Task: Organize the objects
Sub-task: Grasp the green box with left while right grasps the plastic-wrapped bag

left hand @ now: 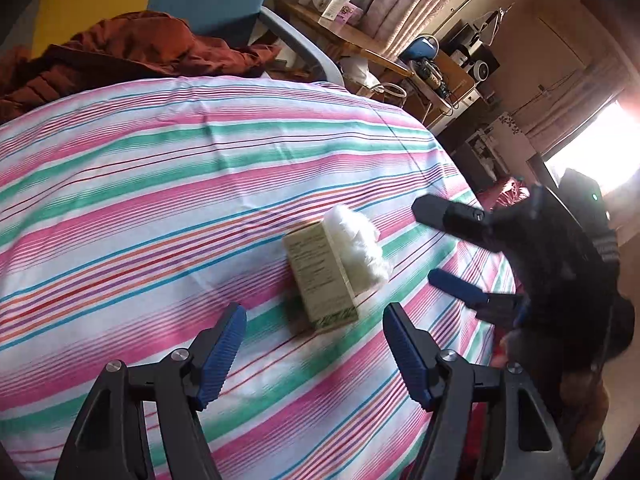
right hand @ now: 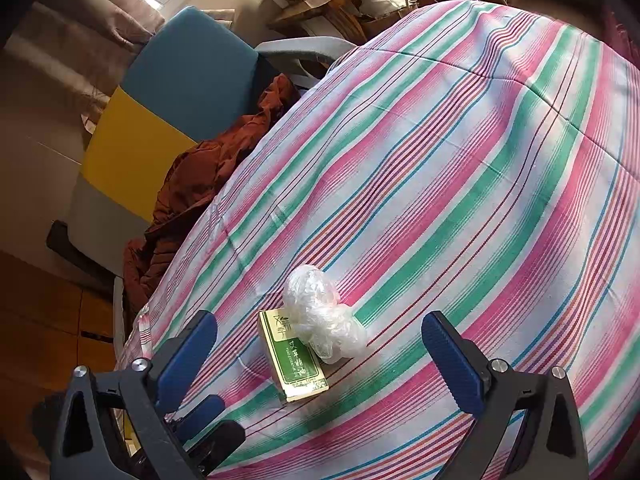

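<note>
- Landmark = green box (right hand: 295,356), lying flat on striped cloth (right hand: 460,184).
- Crumpled plastic bag (right hand: 320,316) touches box's far side, blocks approach from there.
- Cloth beyond bag and to the right of box: wide open, nothing on it.
- Left gripper (left hand: 312,352) just short of box, jaws apart w/ nothing between; right gripper (left hand: 436,248) near bag side, also spread.
- Left of box past cloth edge: brown jacket (right hand: 192,200) heaped on blue-yellow chair (right hand: 160,120), tight there.
</note>
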Tool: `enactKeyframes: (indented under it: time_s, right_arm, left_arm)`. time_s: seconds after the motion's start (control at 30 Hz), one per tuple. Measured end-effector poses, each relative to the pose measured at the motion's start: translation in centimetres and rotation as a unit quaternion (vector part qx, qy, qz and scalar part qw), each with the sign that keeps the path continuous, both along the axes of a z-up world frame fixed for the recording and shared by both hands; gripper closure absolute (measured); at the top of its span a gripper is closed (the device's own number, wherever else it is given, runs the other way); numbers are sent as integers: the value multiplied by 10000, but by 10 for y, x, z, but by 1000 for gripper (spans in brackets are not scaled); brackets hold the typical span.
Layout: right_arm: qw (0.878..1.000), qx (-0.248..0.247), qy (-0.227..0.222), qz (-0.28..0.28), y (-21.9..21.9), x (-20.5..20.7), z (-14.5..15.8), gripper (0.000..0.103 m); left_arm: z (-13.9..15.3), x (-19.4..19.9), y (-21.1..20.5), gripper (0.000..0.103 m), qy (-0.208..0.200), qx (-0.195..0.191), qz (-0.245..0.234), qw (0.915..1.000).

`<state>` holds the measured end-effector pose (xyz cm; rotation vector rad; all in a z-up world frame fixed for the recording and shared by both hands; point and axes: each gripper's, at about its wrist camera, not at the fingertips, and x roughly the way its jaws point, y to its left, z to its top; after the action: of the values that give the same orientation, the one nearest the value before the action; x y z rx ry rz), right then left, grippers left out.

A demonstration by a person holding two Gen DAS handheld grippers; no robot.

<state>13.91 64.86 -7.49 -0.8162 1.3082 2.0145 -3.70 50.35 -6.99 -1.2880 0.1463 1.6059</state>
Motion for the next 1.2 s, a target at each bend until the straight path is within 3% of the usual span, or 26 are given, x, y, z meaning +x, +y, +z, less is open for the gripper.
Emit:
enactKeyframes:
  time_s: [0.1, 0.2, 0.27, 0.47, 0.6, 0.87, 1.03, 1.1, 1.13, 1.17, 1.2]
  right_arm:
    - [10000, -10, 16, -17, 1, 0, 0, 0]
    - [10000, -34, 14, -42, 2, 0, -1, 0]
    - [10000, -42, -3, -35, 3, 0, -3, 0]
    - [9997, -30, -120, 229, 1, -12, -9, 1]
    - [9970, 269, -484, 532, -7, -27, -10, 3]
    - [9930, 620, -998, 103, 6, -18, -14, 2]
    - [9893, 844, -1139, 347, 5, -33, -15, 1]
    - [9859, 1036, -1204, 531, 1, -43, -15, 1]
    - [9840, 1110, -1247, 629, -2, -48, -16, 2]
    - [9807, 1190, -1359, 745, -3, -52, -17, 14]
    - [9771, 1224, -1520, 852, -5, -57, -21, 33]
  left_arm:
    - [-11, 1, 23, 35, -15, -37, -132, 9999]
    - [-29, 0, 43, 44, -234, -193, -177, 9994]
    - [-37, 0, 46, 67, -306, -252, -174, 9991]
    - [-27, 8, 2, 69, -75, -165, -241, 9995]
    - [-23, 7, -47, 69, -10, -287, -52, 9996]
    - [-15, 16, -136, 68, 644, -938, 186, 9933]
    - [-26, 26, -145, 68, 1269, -1245, 149, 9840]
    - [-32, 28, -142, 68, 1413, -1160, 158, 9830]
    - [-33, 30, -140, 68, 1542, -1109, 171, 9816]
    - [-32, 32, -137, 68, 1630, -1073, 174, 9806]
    - [-34, 32, -137, 68, 1666, -1008, 210, 9806]
